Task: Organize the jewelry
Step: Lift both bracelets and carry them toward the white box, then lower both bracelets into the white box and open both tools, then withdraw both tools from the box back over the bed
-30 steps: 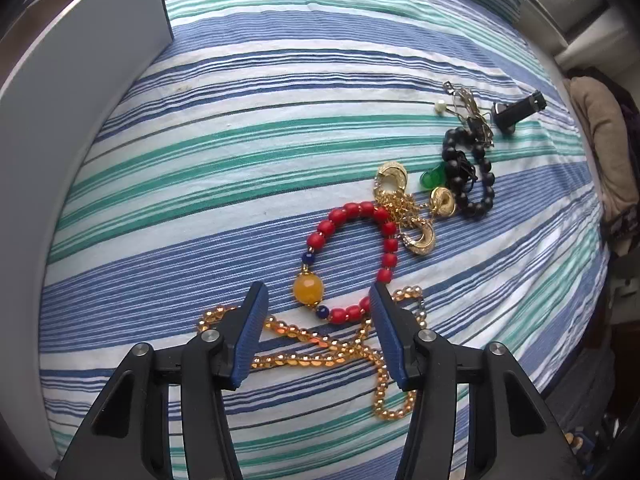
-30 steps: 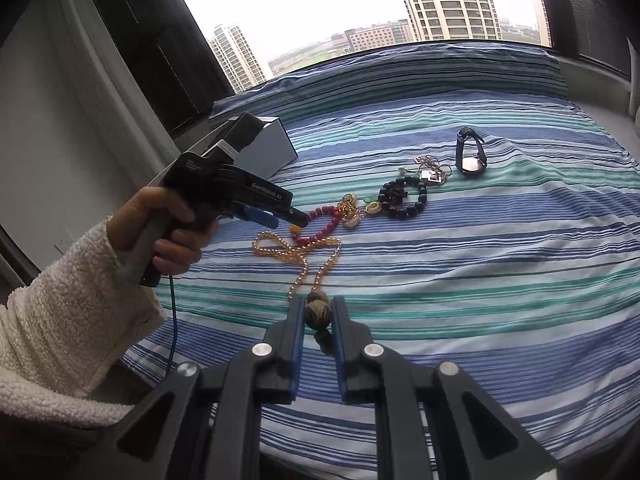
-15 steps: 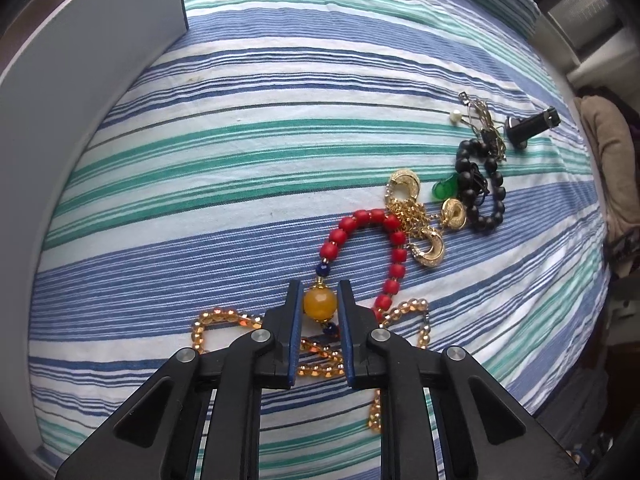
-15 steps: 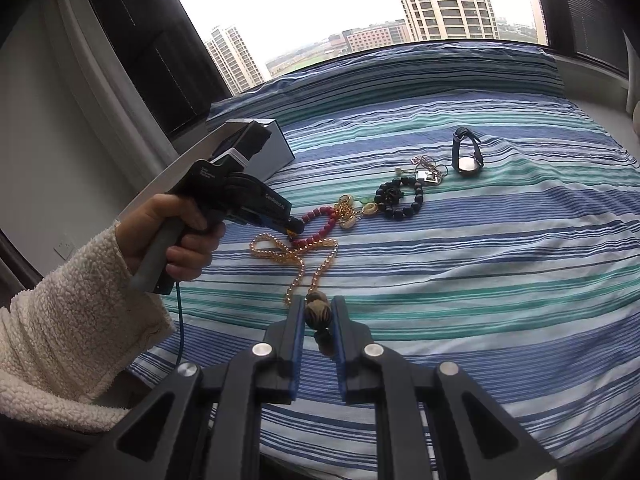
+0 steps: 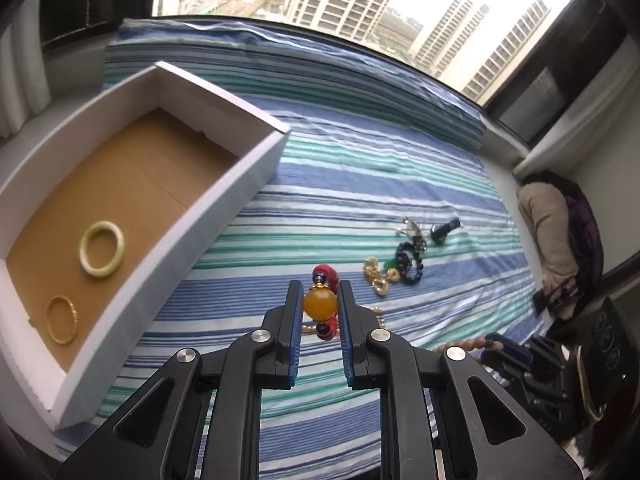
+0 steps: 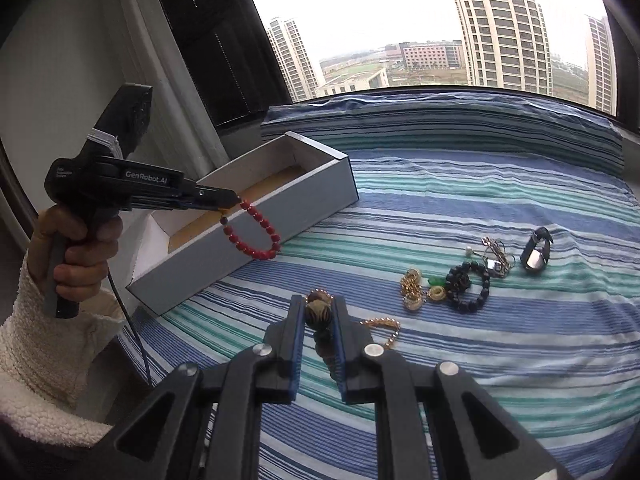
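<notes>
Red bead bracelet (image 6: 256, 229) hangs from the left tool (image 5: 319, 307), amber bead clamped.

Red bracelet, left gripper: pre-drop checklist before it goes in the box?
1. Left gripper grip: fingers pinch the amber bead of the red bracelet. Ok.
2. Bracelet clear of the bed: hangs free in the right wrist view. Ok.
3. Bracelet over the box: in front of its near wall; whether past the rim, cannot tell.
4. Landing room: bare floor beyond the jade bangle and gold bangle. Ok.
5. Right gripper load: shut on a brown bead. Ok.
</notes>
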The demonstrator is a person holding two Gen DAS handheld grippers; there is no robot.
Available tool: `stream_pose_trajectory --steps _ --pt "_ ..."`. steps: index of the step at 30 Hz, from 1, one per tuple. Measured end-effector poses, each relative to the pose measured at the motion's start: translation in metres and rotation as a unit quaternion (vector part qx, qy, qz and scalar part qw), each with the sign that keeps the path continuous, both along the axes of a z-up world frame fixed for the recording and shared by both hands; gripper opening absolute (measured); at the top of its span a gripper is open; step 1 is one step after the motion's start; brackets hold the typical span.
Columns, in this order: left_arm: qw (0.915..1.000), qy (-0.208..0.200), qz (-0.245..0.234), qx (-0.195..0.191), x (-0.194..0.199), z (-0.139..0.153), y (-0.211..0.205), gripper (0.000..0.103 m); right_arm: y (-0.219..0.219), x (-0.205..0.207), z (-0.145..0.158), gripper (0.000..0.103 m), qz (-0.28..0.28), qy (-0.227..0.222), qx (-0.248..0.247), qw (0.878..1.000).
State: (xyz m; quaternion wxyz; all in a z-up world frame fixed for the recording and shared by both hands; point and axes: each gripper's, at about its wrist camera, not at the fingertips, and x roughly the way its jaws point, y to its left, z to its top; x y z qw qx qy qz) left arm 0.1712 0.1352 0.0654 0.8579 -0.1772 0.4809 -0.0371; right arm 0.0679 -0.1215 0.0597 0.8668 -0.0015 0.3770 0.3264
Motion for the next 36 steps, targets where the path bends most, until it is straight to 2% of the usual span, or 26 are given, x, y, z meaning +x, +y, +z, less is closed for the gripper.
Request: stream_pose_trajectory --steps 3,5,10,15,19,23,24,25,26,27,28,29,33,36 --pt "0.9986 -0.010 0.049 0.016 -0.014 0.021 0.050 0.015 0.049 0.022 0.025 0.014 0.049 -0.018 0.006 0.999" --pt "0.9960 -0.009 0.083 0.031 -0.018 0.024 0.081 0.015 0.087 0.038 0.038 0.014 0.076 -0.027 0.008 0.997" --pt "0.9856 0.004 0.154 0.068 -0.024 0.005 0.144 0.015 0.185 0.086 0.043 0.014 0.133 -0.018 0.010 0.991" --pt "0.9793 0.038 0.190 0.059 -0.020 -0.040 0.186 0.015 0.271 0.133 0.014 0.014 0.157 0.007 -0.010 0.987" --pt "0.9745 0.067 0.205 0.062 -0.017 -0.073 0.203 0.015 0.322 0.160 -0.025 0.014 0.165 0.028 -0.060 0.984" --pt "0.9684 0.089 0.220 0.075 -0.022 -0.100 0.215 0.016 0.343 0.168 -0.058 0.015 0.146 0.023 -0.108 0.983" --pt "0.9667 0.091 0.227 0.077 -0.024 -0.106 0.219 0.017 0.344 0.169 -0.063 0.019 0.139 0.023 -0.114 0.983" --pt "0.9649 0.090 0.235 0.076 -0.026 -0.110 0.221 0.026 0.343 0.169 -0.065 0.026 0.132 0.022 -0.118 0.984" --pt "0.9633 0.089 0.243 0.072 -0.028 -0.114 0.226 0.038 0.341 0.169 -0.066 0.052 0.124 0.018 -0.123 0.985" --pt "0.9612 0.088 0.253 0.067 -0.033 -0.114 0.228 0.067 0.335 0.166 -0.064 0.071 0.114 0.011 -0.126 0.985" --pt "0.9592 0.080 0.263 0.064 -0.039 -0.113 0.229 0.086 0.329 0.162 -0.059 0.074 0.106 -0.001 -0.127 0.986" --pt "0.9578 0.068 0.272 0.064 -0.046 -0.109 0.228 0.090 0.323 0.155 -0.054 0.074 0.103 -0.016 -0.127 0.986" --pt "0.9576 0.031 0.276 0.076 -0.067 -0.090 0.213 0.091 0.286 0.127 -0.029 0.075 0.095 -0.072 -0.129 0.984" --pt "0.9578 -0.004 0.268 0.102 -0.080 -0.071 0.185 0.094 0.246 0.103 -0.012 0.079 0.083 -0.097 -0.120 0.985"
